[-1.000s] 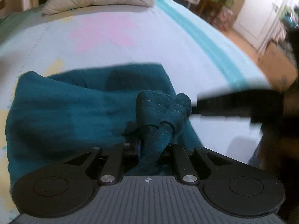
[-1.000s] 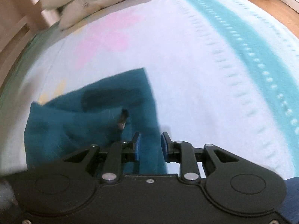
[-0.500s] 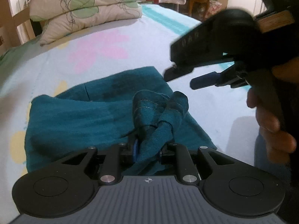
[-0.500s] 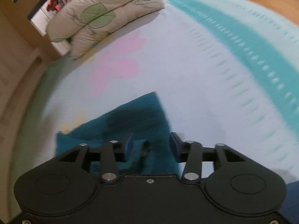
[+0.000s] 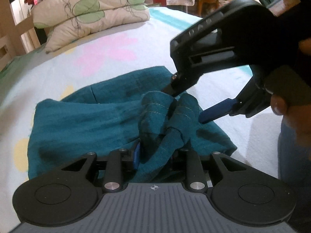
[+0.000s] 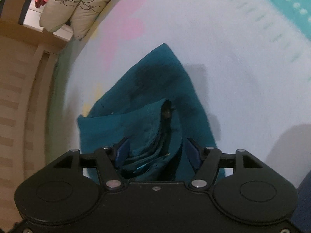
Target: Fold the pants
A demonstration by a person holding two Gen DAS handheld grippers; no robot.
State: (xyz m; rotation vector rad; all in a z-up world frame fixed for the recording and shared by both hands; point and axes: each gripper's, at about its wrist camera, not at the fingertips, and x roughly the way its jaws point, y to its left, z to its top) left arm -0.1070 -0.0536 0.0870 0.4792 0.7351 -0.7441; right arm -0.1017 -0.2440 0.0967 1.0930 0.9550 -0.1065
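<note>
Teal pants [image 5: 87, 120] lie folded on the bed, and a bunched hem end [image 5: 165, 112] rises from them. My left gripper [image 5: 155, 155] has that bunch between its jaws, which are opening; the cloth hangs loose there and hides the right pad. My right gripper [image 5: 186, 104] comes in from the right and straddles the top of the same bunch. In the right wrist view, layered folds of the pants [image 6: 155, 81] sit between the spread blue pads of the right gripper [image 6: 157, 153]. Its jaws are opening and neither pad presses on the cloth.
The pale bedsheet [image 5: 97, 54] has pink flowers and a teal stripe at the right. Two leaf-print pillows [image 5: 93, 13] lie at the head. A wooden bed frame [image 6: 23, 77] runs along the left. A person's hand [image 5: 279, 104] holds the right gripper's handle.
The right gripper swung in from the right, down over the bunched hem, and its jaws spread wide. The left jaws widened from a tight pinch, and the cloth between them slackened.
</note>
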